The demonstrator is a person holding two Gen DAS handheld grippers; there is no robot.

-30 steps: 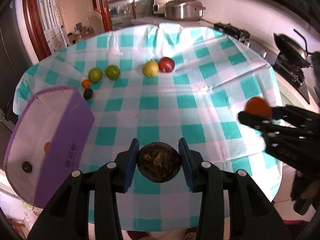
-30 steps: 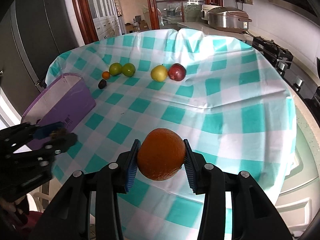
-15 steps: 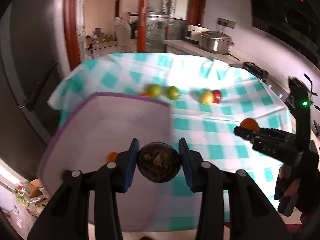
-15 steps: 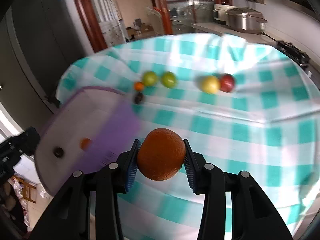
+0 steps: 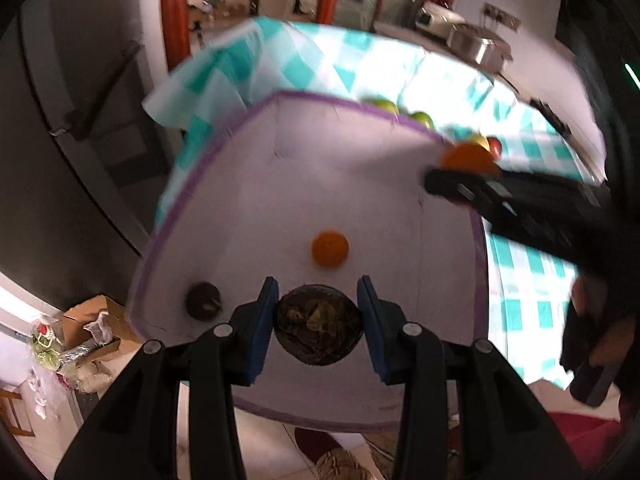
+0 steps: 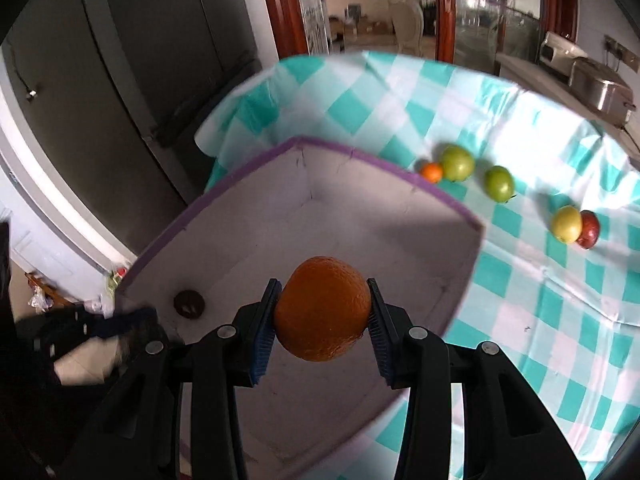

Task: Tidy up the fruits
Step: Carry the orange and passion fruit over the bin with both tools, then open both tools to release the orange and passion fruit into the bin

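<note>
My left gripper [image 5: 318,330] is shut on a dark brown fruit [image 5: 319,325] and holds it above the open purple-rimmed box [image 5: 256,184]. Inside the box lie a small orange [image 5: 330,249] and a small dark fruit [image 5: 203,301]. My right gripper [image 6: 322,318] is shut on a large orange [image 6: 322,314] above the same box [image 6: 384,216]; it also shows in the left wrist view [image 5: 468,168]. On the checked tablecloth [image 6: 520,280] lie a small orange [image 6: 432,172], two green fruits [image 6: 458,163], a yellow fruit [image 6: 567,224] and a red apple [image 6: 589,230].
The box stands at the table's left edge beside a dark cabinet [image 6: 140,60]. Cardboard boxes and bags [image 5: 76,340] lie on the floor below. A steel cooker [image 6: 600,88] stands on the counter behind the table.
Both grippers have swung left from over the tablecloth to above the open box, each still holding its fruit. The box now fills the middle of both views.
</note>
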